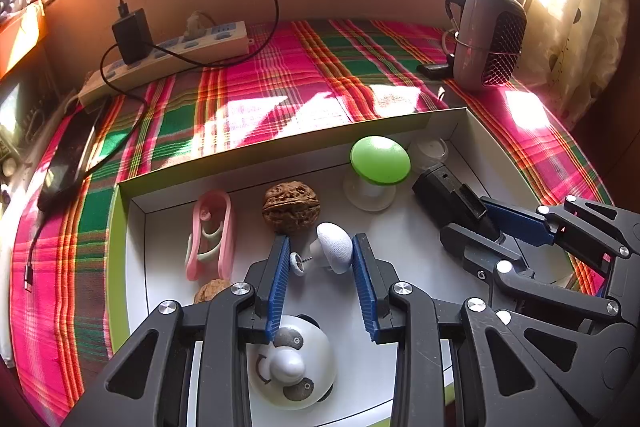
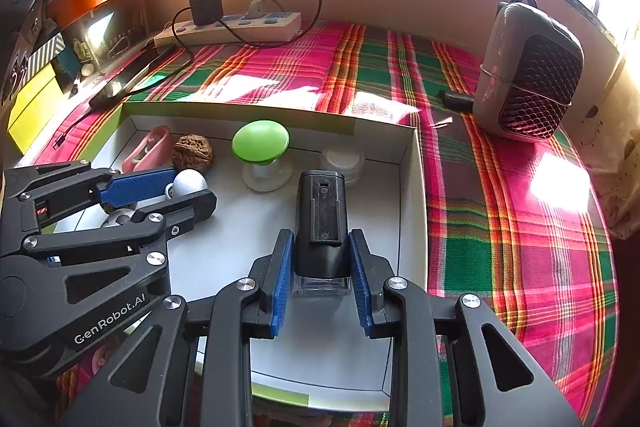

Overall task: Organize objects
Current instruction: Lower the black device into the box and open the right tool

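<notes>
A shallow white box (image 1: 136,267) (image 2: 408,211) with green outer sides lies on the plaid cloth. My left gripper (image 1: 320,251) stands open around a small white mushroom-shaped piece (image 1: 334,247) (image 2: 188,183). The piece's cap lies against the right pad, and a tiny white pin (image 1: 297,263) sits by the left pad. My right gripper (image 2: 320,267) is shut on a black block (image 2: 320,219) (image 1: 444,191) with a clear base, inside the box at its right side. A walnut (image 1: 291,211), a pink clip (image 1: 210,235), a green mushroom shape (image 1: 380,161) and a panda figure (image 1: 292,363) also lie in the box.
A power strip (image 1: 168,55) with a black charger (image 1: 130,35) and cable runs along the back wall. A dark phone (image 1: 68,163) lies at the left. A grey mesh-fronted device (image 2: 528,71) stands at the back right. A second walnut (image 1: 212,289) and a clear lid (image 1: 428,151) sit in the box.
</notes>
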The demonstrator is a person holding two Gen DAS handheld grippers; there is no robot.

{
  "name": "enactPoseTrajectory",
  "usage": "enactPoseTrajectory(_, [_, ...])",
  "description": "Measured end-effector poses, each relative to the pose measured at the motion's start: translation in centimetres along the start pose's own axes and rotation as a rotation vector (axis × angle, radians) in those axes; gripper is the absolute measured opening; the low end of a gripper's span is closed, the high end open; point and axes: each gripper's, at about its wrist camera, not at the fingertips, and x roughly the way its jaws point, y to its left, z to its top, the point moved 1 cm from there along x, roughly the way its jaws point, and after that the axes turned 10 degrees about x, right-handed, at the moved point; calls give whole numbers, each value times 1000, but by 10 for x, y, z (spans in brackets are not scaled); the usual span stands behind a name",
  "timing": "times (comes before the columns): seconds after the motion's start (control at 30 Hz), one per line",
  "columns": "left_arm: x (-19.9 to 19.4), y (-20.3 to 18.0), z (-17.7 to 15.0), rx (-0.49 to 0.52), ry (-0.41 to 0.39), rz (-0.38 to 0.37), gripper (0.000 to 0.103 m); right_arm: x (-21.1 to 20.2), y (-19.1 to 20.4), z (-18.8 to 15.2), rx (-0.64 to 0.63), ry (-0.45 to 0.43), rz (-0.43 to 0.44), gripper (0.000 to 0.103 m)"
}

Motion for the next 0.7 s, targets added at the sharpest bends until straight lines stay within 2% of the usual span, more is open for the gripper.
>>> enactPoseTrajectory(0.7, [-6, 2, -2, -15, -12, -5, 30, -9, -3, 0, 28, -29, 1, 41])
